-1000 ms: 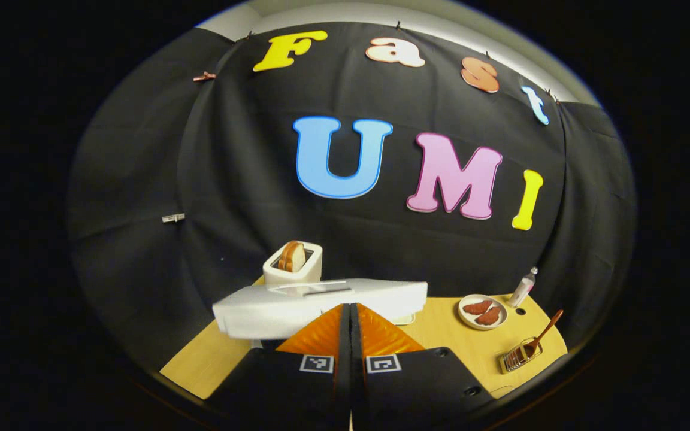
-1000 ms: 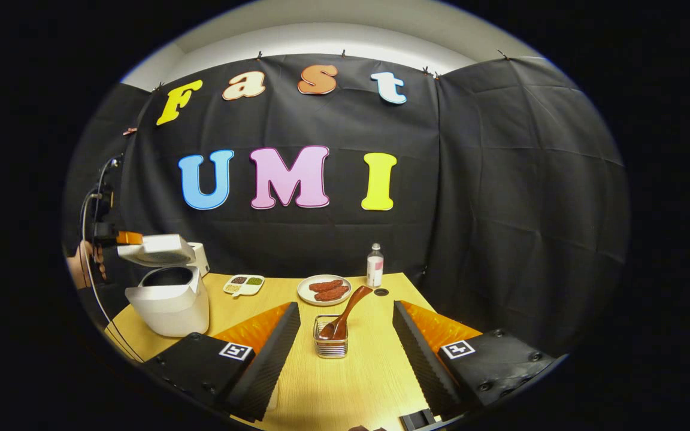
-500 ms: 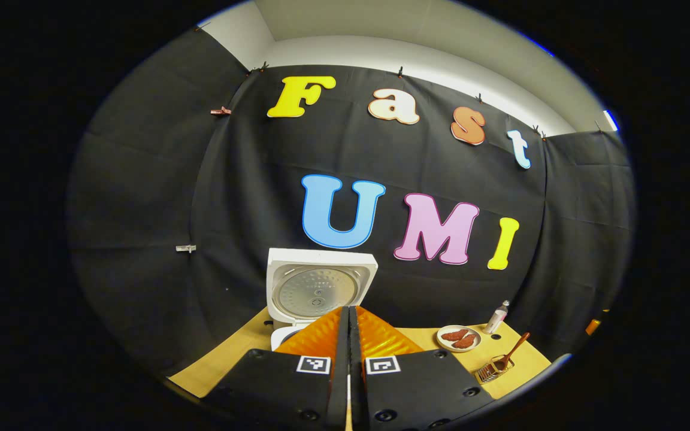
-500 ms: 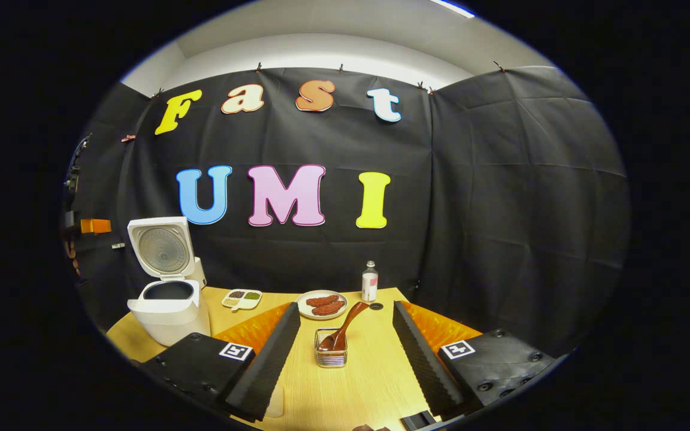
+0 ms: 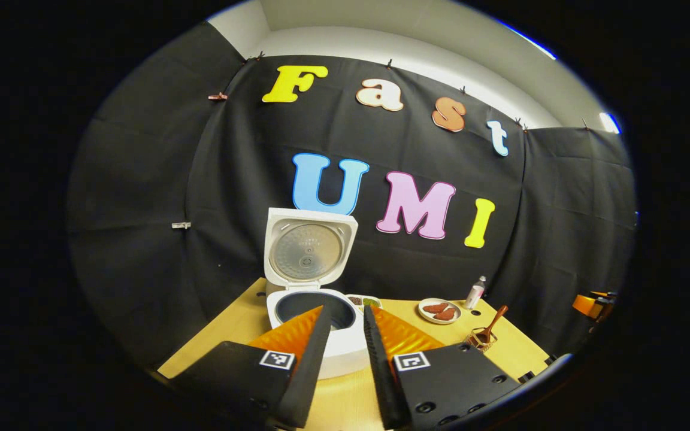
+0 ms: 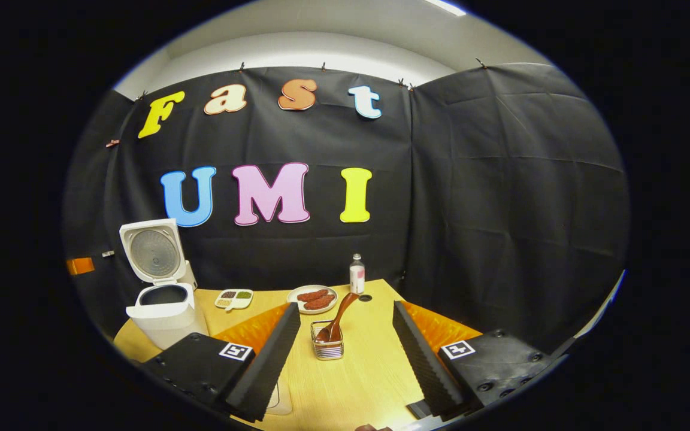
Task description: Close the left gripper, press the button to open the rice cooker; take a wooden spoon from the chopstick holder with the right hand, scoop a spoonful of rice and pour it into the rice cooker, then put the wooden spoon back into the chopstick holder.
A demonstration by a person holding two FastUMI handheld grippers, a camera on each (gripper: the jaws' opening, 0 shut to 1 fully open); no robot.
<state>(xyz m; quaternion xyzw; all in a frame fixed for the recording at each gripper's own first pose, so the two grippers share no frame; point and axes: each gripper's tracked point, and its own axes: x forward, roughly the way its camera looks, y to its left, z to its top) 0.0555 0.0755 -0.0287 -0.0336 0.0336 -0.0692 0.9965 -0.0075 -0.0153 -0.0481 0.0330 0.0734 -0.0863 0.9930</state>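
Observation:
The white rice cooker stands open with its lid upright and the dark pot bare. My left gripper hovers just in front of the cooker, its fingers slightly apart, holding nothing. In the right gripper view the cooker sits at the far left. A wooden spoon leans in the wire chopstick holder at mid-table. My right gripper is open, short of the holder, its fingers on either side of it. The spoon also appears at the right of the left gripper view.
A small compartment dish of grains lies right of the cooker. Behind the holder are a plate of brown pieces and a small bottle. The wooden table ends at the black cloth wall.
The cooker lid swung from half raised to fully upright. My left gripper drew back from the cooker and its fingers parted. The right gripper stayed open, barely shifting.

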